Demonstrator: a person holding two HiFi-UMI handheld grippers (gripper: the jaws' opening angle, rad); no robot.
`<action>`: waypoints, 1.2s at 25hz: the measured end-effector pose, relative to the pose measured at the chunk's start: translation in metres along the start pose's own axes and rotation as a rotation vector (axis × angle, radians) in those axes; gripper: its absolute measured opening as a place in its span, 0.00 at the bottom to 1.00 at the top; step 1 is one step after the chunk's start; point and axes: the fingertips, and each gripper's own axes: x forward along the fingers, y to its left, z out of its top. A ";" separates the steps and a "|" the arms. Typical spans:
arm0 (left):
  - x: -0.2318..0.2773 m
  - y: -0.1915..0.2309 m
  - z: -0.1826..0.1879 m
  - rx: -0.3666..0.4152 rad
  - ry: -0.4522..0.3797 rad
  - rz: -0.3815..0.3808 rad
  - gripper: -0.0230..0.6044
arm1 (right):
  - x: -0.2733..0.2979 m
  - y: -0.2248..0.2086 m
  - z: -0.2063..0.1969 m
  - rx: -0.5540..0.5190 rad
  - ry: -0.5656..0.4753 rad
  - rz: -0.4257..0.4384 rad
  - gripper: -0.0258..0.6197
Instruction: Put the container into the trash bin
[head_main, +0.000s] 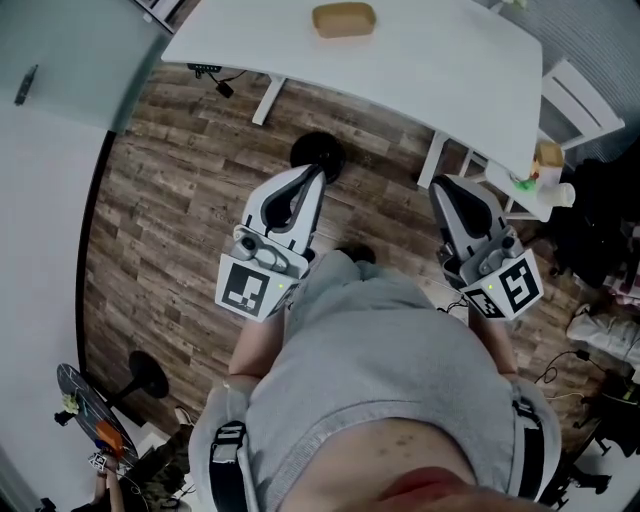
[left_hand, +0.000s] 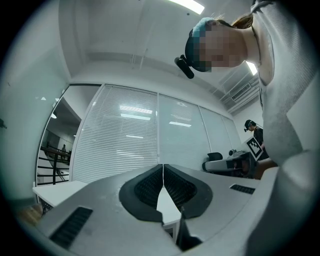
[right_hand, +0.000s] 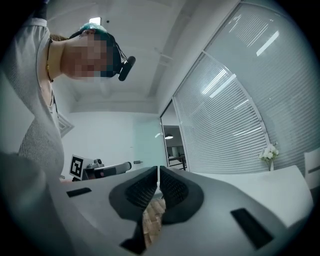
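Container (head_main: 344, 18) on table (head_main: 440, 60) (off its edges)

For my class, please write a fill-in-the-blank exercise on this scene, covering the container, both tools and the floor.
1. The tan oval container lies on the ____ rectangular table.
2. The jaws of the left tool are ____.
3. The right tool, its jaws together, holds ____.
4. The brown plank floor below the tools is made of ____.

Missing words: white; shut; nothing; wood.
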 end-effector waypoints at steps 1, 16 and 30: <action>-0.001 0.000 0.000 -0.001 0.001 0.006 0.05 | 0.001 0.000 -0.001 0.006 0.003 0.003 0.15; 0.032 0.034 -0.020 -0.004 0.020 -0.010 0.05 | 0.034 -0.035 -0.010 0.011 0.013 -0.005 0.15; 0.122 0.129 -0.038 0.000 0.025 -0.041 0.05 | 0.129 -0.118 -0.002 0.015 -0.011 -0.034 0.15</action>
